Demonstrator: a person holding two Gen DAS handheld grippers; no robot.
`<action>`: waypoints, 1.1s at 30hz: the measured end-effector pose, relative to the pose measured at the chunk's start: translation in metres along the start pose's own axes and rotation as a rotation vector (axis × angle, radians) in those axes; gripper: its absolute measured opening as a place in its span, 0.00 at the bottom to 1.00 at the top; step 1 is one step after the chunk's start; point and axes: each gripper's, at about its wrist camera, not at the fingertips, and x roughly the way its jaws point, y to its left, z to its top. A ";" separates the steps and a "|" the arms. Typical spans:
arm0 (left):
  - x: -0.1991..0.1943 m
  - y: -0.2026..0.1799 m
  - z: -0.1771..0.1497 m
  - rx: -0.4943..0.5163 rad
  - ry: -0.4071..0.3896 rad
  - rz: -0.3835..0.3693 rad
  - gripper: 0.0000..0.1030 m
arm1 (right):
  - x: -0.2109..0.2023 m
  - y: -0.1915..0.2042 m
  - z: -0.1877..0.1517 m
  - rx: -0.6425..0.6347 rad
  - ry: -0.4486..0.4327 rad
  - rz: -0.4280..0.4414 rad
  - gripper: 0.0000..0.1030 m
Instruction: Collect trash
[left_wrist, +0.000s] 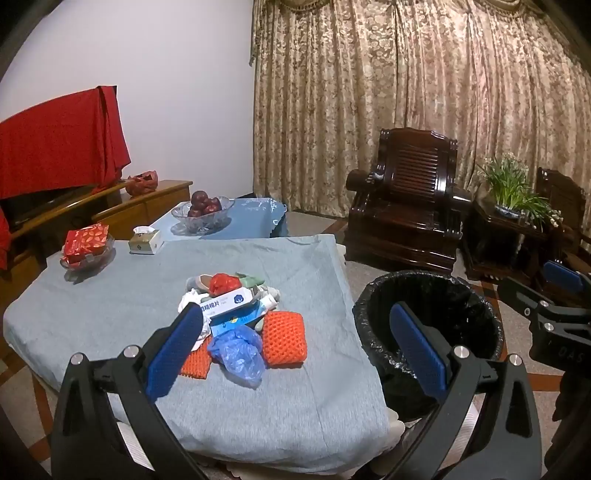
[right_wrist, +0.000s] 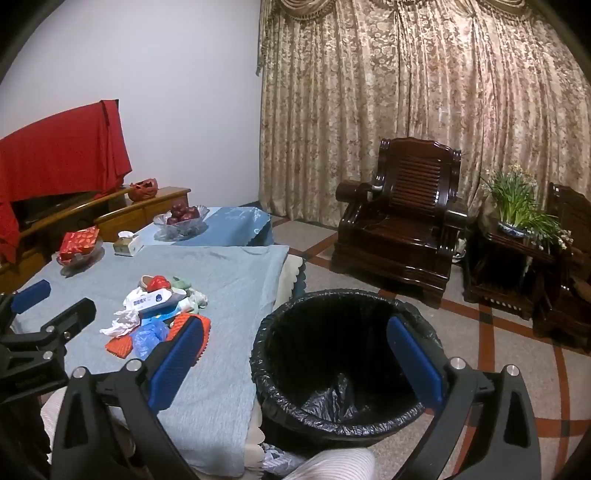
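Beside table edge (left_wrist: 354, 295), lined bin (right_wrist: 343, 369), trash pile (left_wrist: 236, 314) mid-cloth, left tongs (left_wrist: 295, 354) and right tongs (right_wrist: 295, 365) gaping, empty

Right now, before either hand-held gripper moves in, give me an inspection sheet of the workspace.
Surface: table under a grey-blue cloth, rumpled.
Job's things: trash pile mid-table, including orange foam nets, a blue plastic bag, a white-blue packet, crumpled tissue and red wrapping. Bin with black liner stands on the floor beside the table; only liner shows inside.
Clutter: tissue box, glass dish with a red box, fruit bowl on the farther blue-covered table.
Grippers: left hand-held gripper open, empty; right hand-held gripper open, empty, over the bin.
Cables: nothing seen.
Surroundings: curtains, dark wooden armchair, potted plant, red-draped cabinet.
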 end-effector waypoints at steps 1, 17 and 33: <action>0.000 0.000 0.000 -0.002 -0.002 -0.002 0.95 | 0.000 0.000 0.000 0.000 0.000 -0.001 0.94; 0.000 0.000 0.000 -0.002 0.002 -0.002 0.95 | 0.000 0.000 0.001 -0.001 0.003 -0.002 0.94; 0.000 0.000 0.000 -0.001 0.002 -0.001 0.95 | -0.002 0.000 0.001 -0.002 0.003 0.000 0.94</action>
